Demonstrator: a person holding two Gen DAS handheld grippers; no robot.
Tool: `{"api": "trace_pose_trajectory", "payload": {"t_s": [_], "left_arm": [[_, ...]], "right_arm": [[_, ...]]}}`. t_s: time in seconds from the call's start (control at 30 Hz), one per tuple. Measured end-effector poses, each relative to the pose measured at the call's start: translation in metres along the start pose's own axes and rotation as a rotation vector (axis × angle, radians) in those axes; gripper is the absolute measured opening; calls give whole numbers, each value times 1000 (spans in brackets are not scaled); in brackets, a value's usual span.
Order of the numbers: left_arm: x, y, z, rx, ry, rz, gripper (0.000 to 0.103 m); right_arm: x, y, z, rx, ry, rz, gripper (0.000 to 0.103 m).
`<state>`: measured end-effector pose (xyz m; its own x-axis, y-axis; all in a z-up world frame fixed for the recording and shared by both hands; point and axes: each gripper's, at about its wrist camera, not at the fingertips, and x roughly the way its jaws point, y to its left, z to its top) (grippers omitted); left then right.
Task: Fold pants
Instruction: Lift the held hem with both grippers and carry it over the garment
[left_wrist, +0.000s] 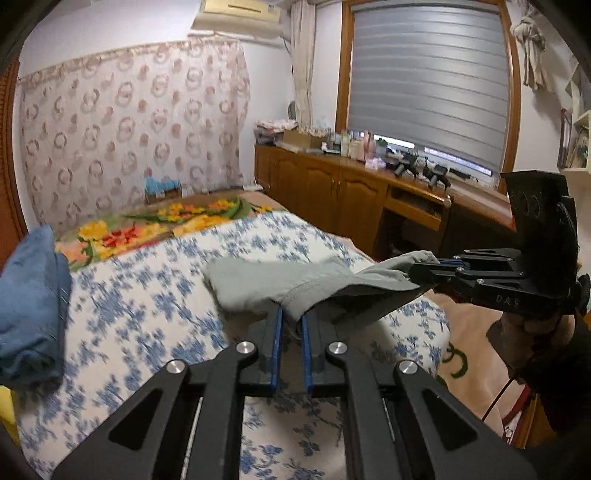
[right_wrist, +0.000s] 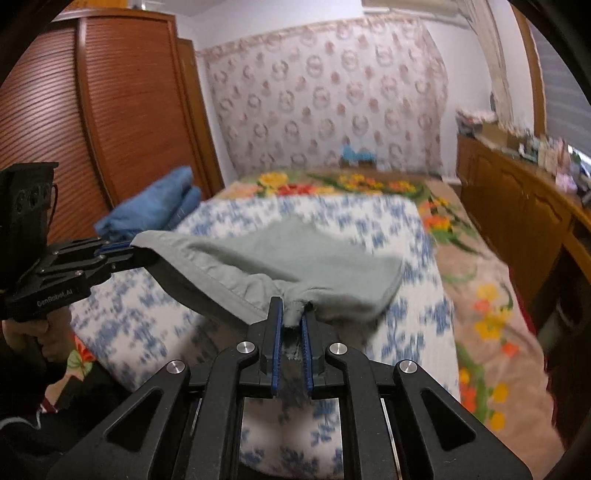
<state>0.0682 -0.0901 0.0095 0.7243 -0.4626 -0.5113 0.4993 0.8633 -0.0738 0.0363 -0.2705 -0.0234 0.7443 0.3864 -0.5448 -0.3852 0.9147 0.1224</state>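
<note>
Both the left gripper (left_wrist: 291, 314) and right gripper (right_wrist: 293, 314) are pinching the grey pants (right_wrist: 295, 258), hanging half-raised over the bed (right_wrist: 413, 332); folding looks barely begun.

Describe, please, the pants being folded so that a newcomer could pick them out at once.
Start at the bed, where a blue-and-white floral sheet lies over the flowered blanket. Above that sheet hang the grey-green pants, pinched at two points of one edge by the left hand-held gripper and the right hand-held gripper. Unlike the folded blue garment near the wardrobe, they are plain grey-green and lifted.
</note>
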Motion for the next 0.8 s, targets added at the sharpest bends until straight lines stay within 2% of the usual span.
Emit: {"api": "trace_pose_trajectory", "payload": {"t_s": [0.17, 0.5, 0.63, 0.8], "left_arm": [[10, 20, -8, -17, 28, 15, 6], [57, 46, -40, -93, 141, -2, 6], [67, 50, -35, -97, 157, -6, 6], [72, 62, -8, -99, 140, -2, 6]], "right_arm": [[13, 6, 16, -30, -8, 19, 6], [72, -8, -9, 2, 113, 62, 6], [86, -16, -7, 11, 139, 72, 6], [93, -23, 13, 7, 126, 82, 6]]}}
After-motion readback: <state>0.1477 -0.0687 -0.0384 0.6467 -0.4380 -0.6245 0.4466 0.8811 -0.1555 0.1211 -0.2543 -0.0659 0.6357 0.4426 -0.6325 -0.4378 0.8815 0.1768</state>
